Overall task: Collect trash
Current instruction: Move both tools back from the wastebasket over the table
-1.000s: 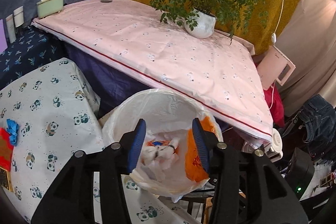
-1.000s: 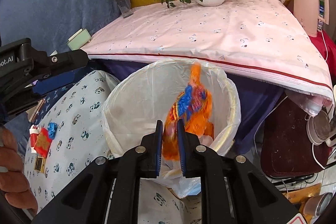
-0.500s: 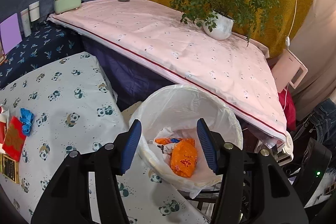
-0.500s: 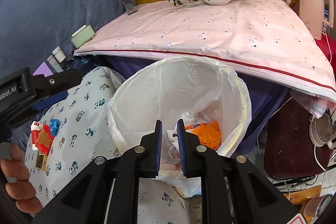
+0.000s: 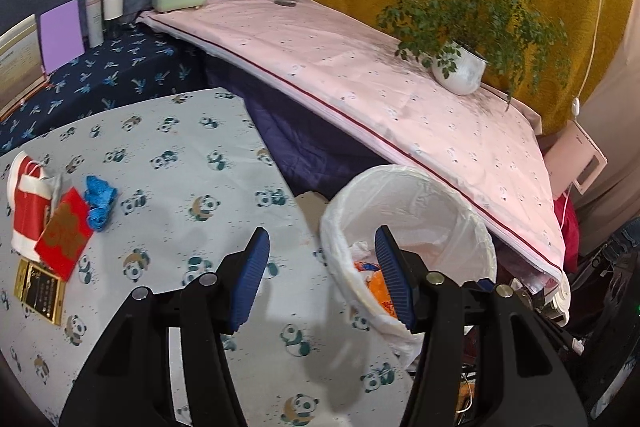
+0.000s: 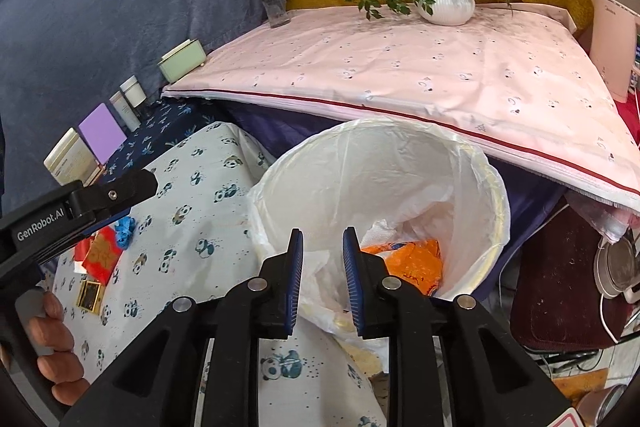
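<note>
While nothing fills them, both jaws gape.

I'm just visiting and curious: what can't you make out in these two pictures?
- Bottom of the bin, both views: hidden by its liner and the fingers.
- Print on the orange wrapper, right view: too small.
- Text on the gold card, left view: too small.
- Left hand, right view: cut off by the edge.

bin mouth (image 6: 496, 195) open, pink-covered table (image 6: 420, 75) behind
</note>
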`<state>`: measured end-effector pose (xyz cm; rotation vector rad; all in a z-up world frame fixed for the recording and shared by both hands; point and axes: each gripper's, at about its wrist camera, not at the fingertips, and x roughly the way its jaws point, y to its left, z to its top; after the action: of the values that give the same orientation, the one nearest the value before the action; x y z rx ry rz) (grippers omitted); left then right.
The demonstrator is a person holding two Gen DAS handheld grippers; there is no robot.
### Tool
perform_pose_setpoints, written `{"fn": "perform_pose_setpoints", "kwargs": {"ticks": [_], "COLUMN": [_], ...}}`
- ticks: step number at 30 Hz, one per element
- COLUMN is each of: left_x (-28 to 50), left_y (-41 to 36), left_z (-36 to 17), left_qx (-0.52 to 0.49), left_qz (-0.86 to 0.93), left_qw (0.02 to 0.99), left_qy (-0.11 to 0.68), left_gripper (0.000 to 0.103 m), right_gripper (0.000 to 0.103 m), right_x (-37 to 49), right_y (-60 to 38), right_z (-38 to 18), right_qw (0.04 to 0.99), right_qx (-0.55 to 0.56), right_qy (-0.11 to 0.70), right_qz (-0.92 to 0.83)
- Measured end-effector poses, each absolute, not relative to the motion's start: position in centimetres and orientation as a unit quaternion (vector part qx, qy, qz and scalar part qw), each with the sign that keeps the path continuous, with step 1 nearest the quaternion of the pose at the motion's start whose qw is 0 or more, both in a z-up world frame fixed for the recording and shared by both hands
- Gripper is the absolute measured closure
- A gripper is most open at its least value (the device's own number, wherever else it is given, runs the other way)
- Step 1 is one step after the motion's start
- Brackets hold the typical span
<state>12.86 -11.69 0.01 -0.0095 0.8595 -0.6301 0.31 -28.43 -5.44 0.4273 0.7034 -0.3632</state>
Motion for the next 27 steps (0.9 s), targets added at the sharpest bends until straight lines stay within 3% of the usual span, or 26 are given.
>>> {"fn": "perform_pose_setpoints", "kwargs": {"ticks": [4, 10, 18, 23, 27], "left_x": [13.2, 13.5, 14.6, 14.6, 15.0], "left_y": [-9.4, -5.5, 1.2, 4.8, 7.3], "left_z": [-0.3, -0.9, -2.5, -3.6, -4.6], "left_qx": [-0.012, -0.009, 0.0, 0.019, 0.037], "left_qz": [-0.28, -0.234, -0.166, -0.125, -0.104], "left_qw": [0.868, 0.882, 0.894, 0.9, 0.902], "left_qy": [0.411, 0.408, 0.416, 0.416, 0.417], "left_gripper": [0.05, 0.037, 0.03, 0.015, 0.011], "right_gripper": [0.079, 0.075, 0.074, 0.071, 0.069], "right_x": [0.9, 2.0, 3.9, 5.3, 6.3], "right_y": [-26.9, -24.5, -20.5, -17.4, -14.9], "right_z": [-5.0, -4.7, -4.8, -5.1, -5.3], "right_qw": [0.904, 0.909, 0.911, 0.912, 0.911], "right_qx": [0.197, 0.182, 0.163, 0.148, 0.138], "right_qy": [0.341, 0.347, 0.362, 0.375, 0.383], "right_qz": [-0.164, -0.143, -0.107, -0.08, -0.061]}}
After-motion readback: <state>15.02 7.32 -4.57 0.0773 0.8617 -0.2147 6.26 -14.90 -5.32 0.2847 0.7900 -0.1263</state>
